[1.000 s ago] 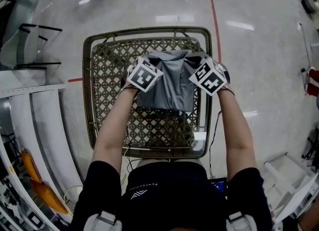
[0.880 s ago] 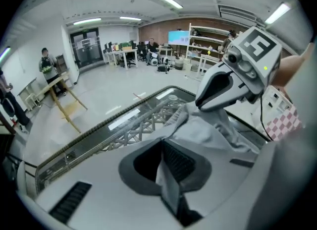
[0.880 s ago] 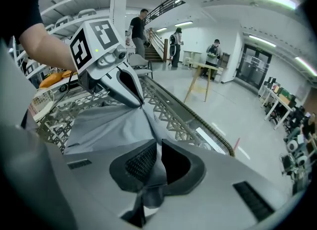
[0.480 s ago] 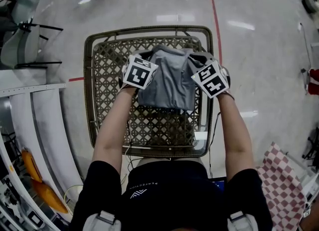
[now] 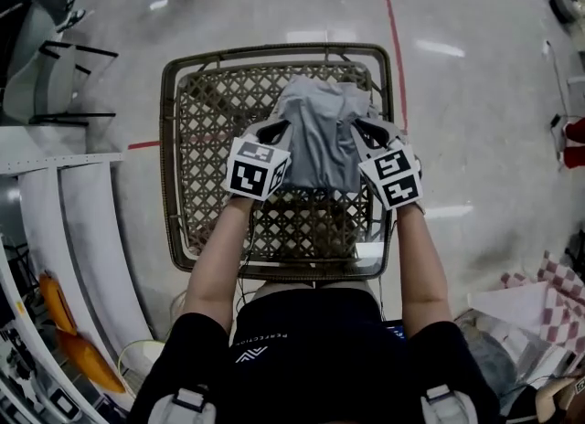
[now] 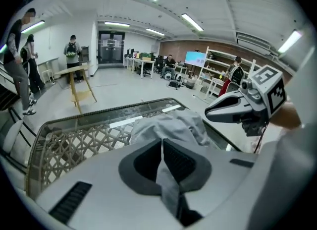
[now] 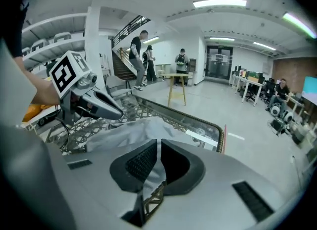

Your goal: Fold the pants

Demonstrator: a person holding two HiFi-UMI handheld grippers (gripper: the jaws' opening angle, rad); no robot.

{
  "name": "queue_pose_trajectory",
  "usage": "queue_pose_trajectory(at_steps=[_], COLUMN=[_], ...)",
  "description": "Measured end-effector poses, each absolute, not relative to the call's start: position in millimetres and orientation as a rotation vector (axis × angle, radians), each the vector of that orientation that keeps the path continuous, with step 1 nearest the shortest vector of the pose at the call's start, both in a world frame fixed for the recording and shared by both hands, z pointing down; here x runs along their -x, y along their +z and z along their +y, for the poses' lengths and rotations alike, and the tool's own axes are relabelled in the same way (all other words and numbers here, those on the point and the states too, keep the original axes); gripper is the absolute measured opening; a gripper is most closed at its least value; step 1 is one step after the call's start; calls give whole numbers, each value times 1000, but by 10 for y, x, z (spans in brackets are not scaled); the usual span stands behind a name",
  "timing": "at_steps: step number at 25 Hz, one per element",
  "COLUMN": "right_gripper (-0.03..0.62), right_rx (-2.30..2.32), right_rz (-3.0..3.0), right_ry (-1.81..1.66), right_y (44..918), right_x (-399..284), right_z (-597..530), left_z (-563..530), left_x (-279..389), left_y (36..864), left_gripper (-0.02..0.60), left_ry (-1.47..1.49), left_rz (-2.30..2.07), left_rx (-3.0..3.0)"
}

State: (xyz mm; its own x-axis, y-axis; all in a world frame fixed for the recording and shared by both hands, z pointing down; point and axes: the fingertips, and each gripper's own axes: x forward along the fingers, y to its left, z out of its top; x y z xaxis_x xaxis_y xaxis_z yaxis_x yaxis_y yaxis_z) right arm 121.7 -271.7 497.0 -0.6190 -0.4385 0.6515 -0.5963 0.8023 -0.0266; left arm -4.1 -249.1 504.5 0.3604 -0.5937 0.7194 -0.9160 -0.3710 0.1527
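The grey pants (image 5: 320, 134) sit bunched on the right half of the wicker table (image 5: 170, 153), running from near its far edge toward the middle, and each side is pinched in a tool. The left gripper (image 5: 275, 129) has its jaws closed tight on cloth at the bundle's left side, and the right gripper (image 5: 365, 128) is closed in the same way on cloth at the right side. Small white print on the person's dark shirt (image 5: 302, 344) is too small to read.
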Motion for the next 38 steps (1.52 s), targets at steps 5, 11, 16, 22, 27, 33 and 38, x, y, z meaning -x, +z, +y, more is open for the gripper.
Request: queue_pose_trajectory(at_steps=[5,11,16,22,27,33,38], right_gripper=[48,48,48,48,44,44,41], right_rx=[-887,-1017,-1081,-1116,-1175,-1205,-1234], right_rz=[-2351,-2346,-2387,-2393,-2396,-2410,-2407], right_ry=[435,480,541,581,603,611,565], right_y=[4932,4811,4666,4622,4582,4591,4455], right_x=[-1257,-1367,-1325,-1286,-1342,-1292,-1232], right_z=[-2396,-1931,-1582,-1070,-791,-629,-525], left_z=[-2184,-1621,-1273,-904,-607,-483,-354], left_x=[-50,-119,-215,-342,-352,-375,-379], left_y=[4900,4895,4877,4820,4793,4720,4644], left_gripper=[18,18,17,15,15,15,15], left_ry=[701,669,687,722,730,620,631], left_rz=[-1366,-1354,-1316,-1294,-1289,-1285,-1270], left_rx=[-2099,-2069,-2091,-2122,-2128,-2091,-2119])
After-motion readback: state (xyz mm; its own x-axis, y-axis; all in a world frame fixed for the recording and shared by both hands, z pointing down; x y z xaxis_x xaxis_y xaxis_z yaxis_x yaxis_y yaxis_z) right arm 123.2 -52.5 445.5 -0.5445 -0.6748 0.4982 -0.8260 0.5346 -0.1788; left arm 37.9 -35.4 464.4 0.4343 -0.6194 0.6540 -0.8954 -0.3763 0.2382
